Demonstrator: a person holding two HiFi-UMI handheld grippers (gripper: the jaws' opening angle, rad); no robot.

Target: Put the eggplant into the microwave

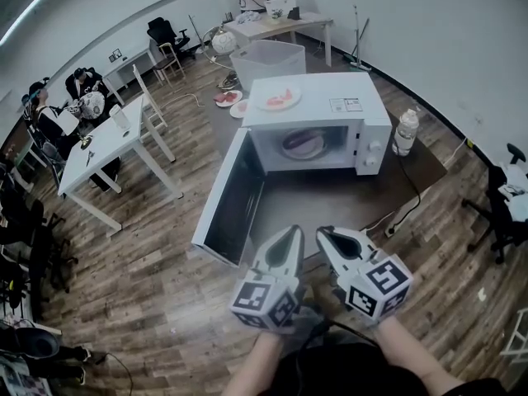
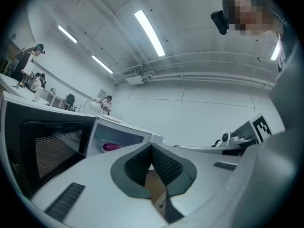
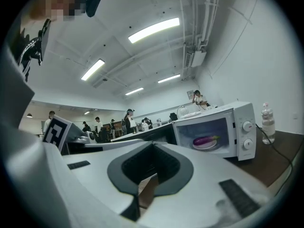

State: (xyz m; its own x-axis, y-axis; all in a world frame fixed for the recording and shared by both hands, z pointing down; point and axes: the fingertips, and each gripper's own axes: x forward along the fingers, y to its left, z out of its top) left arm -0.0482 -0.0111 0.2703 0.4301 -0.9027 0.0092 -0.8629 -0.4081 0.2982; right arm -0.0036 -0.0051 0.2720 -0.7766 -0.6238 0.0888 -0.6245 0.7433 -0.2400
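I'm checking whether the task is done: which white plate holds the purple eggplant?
The white plate inside the open white microwave: the purple eggplant lies on it. The other plate, on the microwave's top, holds pink food.

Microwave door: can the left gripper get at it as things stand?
Probably yes: the door hangs wide open toward the left gripper, and nothing stands between them.

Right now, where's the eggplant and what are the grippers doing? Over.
Left gripper and right gripper both shut, empty, short of the microwave. Eggplant inside, on the plate. Door wide open, nothing blocking.
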